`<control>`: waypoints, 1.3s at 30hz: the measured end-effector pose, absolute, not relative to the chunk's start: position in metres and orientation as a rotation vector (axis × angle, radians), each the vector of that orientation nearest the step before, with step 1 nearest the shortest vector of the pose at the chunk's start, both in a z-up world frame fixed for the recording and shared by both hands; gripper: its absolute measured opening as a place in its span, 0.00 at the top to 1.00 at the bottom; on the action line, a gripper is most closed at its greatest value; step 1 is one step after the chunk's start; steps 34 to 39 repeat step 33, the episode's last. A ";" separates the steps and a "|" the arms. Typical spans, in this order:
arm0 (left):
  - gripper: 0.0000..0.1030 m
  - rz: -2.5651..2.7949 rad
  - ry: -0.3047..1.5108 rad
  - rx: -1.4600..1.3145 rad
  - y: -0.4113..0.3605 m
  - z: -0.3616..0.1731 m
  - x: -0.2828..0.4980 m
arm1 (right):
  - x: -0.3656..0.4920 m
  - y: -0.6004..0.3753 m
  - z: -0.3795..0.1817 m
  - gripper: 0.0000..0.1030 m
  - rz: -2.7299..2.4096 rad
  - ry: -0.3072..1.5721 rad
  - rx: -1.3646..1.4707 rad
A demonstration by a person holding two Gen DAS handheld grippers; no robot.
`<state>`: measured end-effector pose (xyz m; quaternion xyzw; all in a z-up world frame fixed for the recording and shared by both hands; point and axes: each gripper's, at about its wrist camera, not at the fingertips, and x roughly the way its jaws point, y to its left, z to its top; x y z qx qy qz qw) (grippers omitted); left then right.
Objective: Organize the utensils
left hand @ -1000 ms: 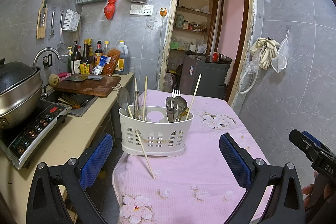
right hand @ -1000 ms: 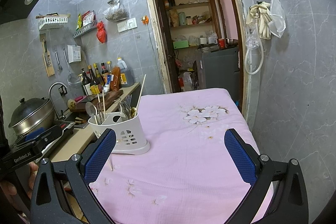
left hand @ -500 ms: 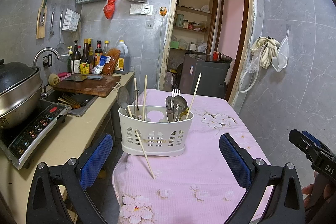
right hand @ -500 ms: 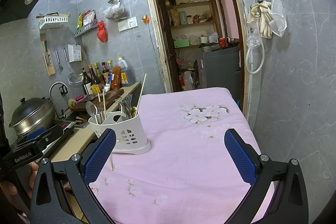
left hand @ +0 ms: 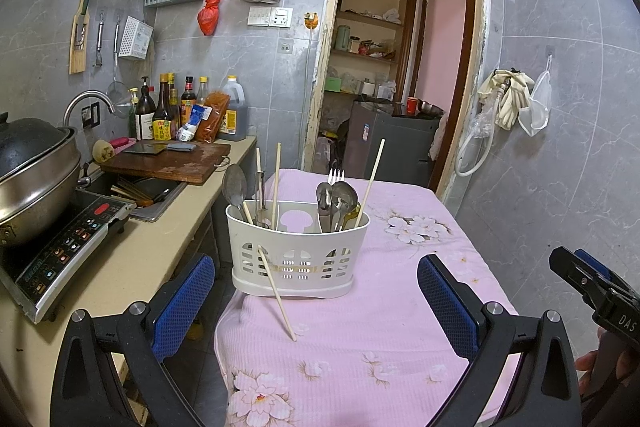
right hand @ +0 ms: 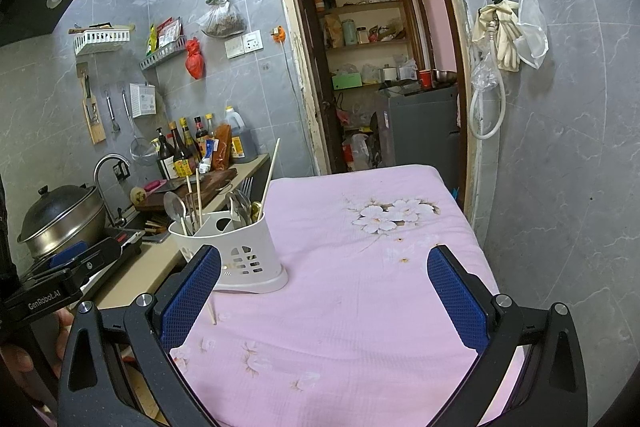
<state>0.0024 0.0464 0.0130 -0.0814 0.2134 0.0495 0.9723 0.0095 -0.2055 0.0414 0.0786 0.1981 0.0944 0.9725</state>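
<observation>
**Stray chopstick outside the holder**

Chopstick placement is what is unsettled here. You hold the left gripper (left hand: 316, 303) with jaws spread wide and empty. Just ahead of them, a little left of centre, a pale wooden chopstick (left hand: 277, 294) leans against the front wall of the white slotted plastic utensil holder (left hand: 298, 251), its tip resting on the pink flowered cloth (left hand: 360, 367). Inside the holder stand metal spoons (left hand: 338, 203), a fork and more chopsticks. If you go for the stray one, pinch it mid-shaft, lift before swinging, and avoid nudging the light holder. Your right gripper (right hand: 324, 291) also gapes empty; the holder sits just beyond its left jaw.
</observation>
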 end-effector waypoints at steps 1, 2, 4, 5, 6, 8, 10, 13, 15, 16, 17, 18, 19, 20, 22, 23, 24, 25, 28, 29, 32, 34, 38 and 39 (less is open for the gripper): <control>0.01 0.100 0.432 -0.164 0.046 0.013 0.003 | 0.010 -0.206 0.042 0.01 0.190 0.400 0.159; 0.01 0.101 0.432 -0.164 0.047 0.013 0.002 | 0.010 -0.205 0.042 0.01 0.191 0.400 0.159; 0.01 0.101 0.433 -0.165 0.047 0.012 0.003 | 0.010 -0.206 0.042 0.01 0.190 0.401 0.159; 0.01 0.102 0.433 -0.165 0.048 0.011 0.002 | 0.010 -0.206 0.042 0.01 0.190 0.401 0.160; 0.01 0.102 0.434 -0.165 0.047 0.010 0.003 | 0.010 -0.205 0.042 0.01 0.190 0.402 0.160; 0.01 0.101 0.434 -0.165 0.047 0.010 0.003 | 0.009 -0.205 0.040 0.01 0.191 0.402 0.160; 0.01 0.101 0.434 -0.165 0.047 0.011 0.004 | 0.011 -0.205 0.041 0.01 0.190 0.402 0.159; 0.01 0.101 0.434 -0.165 0.048 0.011 0.004 | 0.010 -0.205 0.040 0.01 0.191 0.403 0.159; 0.01 0.103 0.435 -0.166 0.047 0.011 0.004 | 0.010 -0.204 0.040 0.01 0.190 0.405 0.159; 0.01 0.109 0.436 -0.163 0.047 0.010 0.004 | 0.009 -0.204 0.039 0.01 0.190 0.405 0.160; 0.01 0.114 0.436 -0.160 0.047 0.008 0.004 | 0.010 -0.204 0.039 0.01 0.190 0.404 0.160; 0.01 0.116 0.437 -0.158 0.047 0.006 0.005 | 0.008 -0.203 0.038 0.01 0.191 0.406 0.160; 0.01 0.115 0.439 -0.158 0.046 0.005 0.006 | 0.009 -0.203 0.038 0.01 0.191 0.408 0.160; 0.01 0.116 0.441 -0.157 0.046 0.005 0.006 | 0.009 -0.203 0.037 0.01 0.191 0.408 0.161; 0.01 0.119 0.448 -0.155 0.046 0.003 0.006 | 0.007 -0.202 0.036 0.01 0.191 0.412 0.160; 0.01 0.119 0.453 -0.155 0.046 0.001 0.007 | 0.006 -0.202 0.035 0.01 0.192 0.415 0.162; 0.01 0.119 0.457 -0.156 0.046 0.001 0.008 | 0.005 -0.202 0.033 0.01 0.192 0.416 0.163; 0.01 0.119 0.459 -0.157 0.046 -0.001 0.007 | 0.006 -0.202 0.033 0.01 0.191 0.416 0.161; 0.01 0.117 0.465 -0.157 0.045 0.002 0.010 | 0.003 -0.199 0.027 0.01 0.191 0.421 0.162; 0.01 0.117 0.467 -0.157 0.045 0.001 0.009 | 0.003 -0.196 0.026 0.01 0.191 0.424 0.162; 0.01 0.116 0.474 -0.156 0.044 0.002 0.012 | 0.002 -0.193 0.023 0.01 0.189 0.432 0.165; 0.01 0.116 0.478 -0.157 0.044 0.003 0.013 | 0.002 -0.194 0.023 0.01 0.189 0.435 0.166; 0.01 0.116 0.478 -0.157 0.044 0.003 0.013 | 0.002 -0.194 0.023 0.01 0.189 0.435 0.166; 0.01 0.116 0.478 -0.157 0.044 0.003 0.013 | 0.002 -0.194 0.023 0.01 0.189 0.435 0.166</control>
